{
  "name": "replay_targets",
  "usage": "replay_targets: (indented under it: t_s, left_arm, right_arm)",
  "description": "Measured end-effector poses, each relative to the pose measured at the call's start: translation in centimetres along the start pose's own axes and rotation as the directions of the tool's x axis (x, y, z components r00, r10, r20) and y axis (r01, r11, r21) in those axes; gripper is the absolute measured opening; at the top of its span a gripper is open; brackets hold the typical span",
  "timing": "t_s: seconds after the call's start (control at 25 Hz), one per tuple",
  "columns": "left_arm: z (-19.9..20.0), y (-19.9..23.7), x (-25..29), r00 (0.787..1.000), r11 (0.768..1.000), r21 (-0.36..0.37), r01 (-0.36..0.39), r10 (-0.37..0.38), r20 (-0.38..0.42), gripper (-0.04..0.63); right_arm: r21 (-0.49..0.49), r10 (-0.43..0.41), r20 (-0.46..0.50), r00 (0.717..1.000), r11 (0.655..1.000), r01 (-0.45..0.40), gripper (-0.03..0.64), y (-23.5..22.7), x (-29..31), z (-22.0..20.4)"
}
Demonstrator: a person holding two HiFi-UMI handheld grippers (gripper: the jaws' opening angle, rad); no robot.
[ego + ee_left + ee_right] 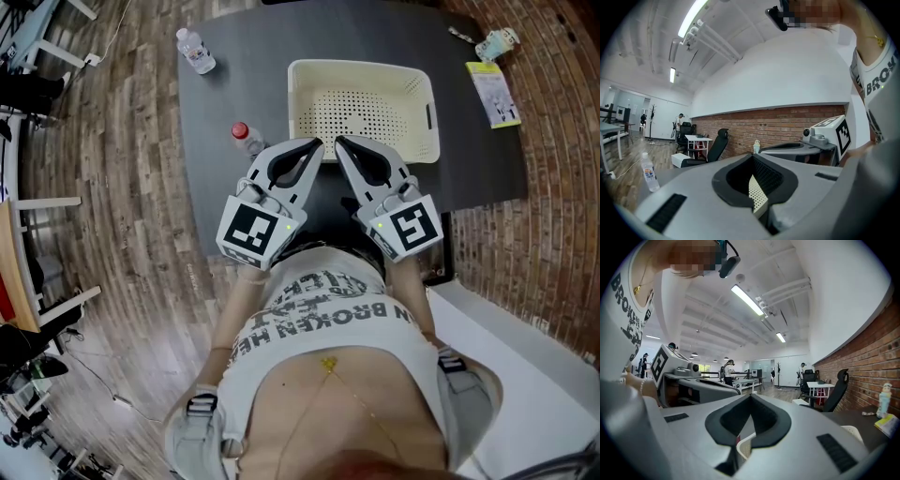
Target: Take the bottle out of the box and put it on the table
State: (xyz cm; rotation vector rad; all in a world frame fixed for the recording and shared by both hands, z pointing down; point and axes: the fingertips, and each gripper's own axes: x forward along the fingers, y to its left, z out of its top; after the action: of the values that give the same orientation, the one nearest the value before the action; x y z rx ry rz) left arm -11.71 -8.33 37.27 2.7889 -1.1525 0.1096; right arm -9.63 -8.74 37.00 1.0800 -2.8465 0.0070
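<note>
Left tool (316, 143) was shut, nothing in it. Right tool (341, 142) was shut too, nothing in it. Both tips sat side by side at the near rim of the cream perforated box (417, 94) on the dark table (234, 89). A red-capped bottle (247, 137) was on the table outside the box, just left of my left tool. A second bottle (197, 50) with a blue-and-red label stood near the far left corner, its print too small to read. My shirt (319, 319) read "BROKEN". A yellow-green card (493, 94) lay at the table's right edge, text unreadable.
</note>
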Motion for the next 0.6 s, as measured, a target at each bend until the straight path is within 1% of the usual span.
replay_targets:
  t_s: [0.6]
  left_arm:
    - [0.07,-0.08,0.04,1.000,1.000,-0.009,0.011,-0.011,-0.003,0.006]
  right_arm:
    - [-0.009,0.004,-0.021,1.000,1.000,-0.004,0.008,0.02,0.18,-0.33]
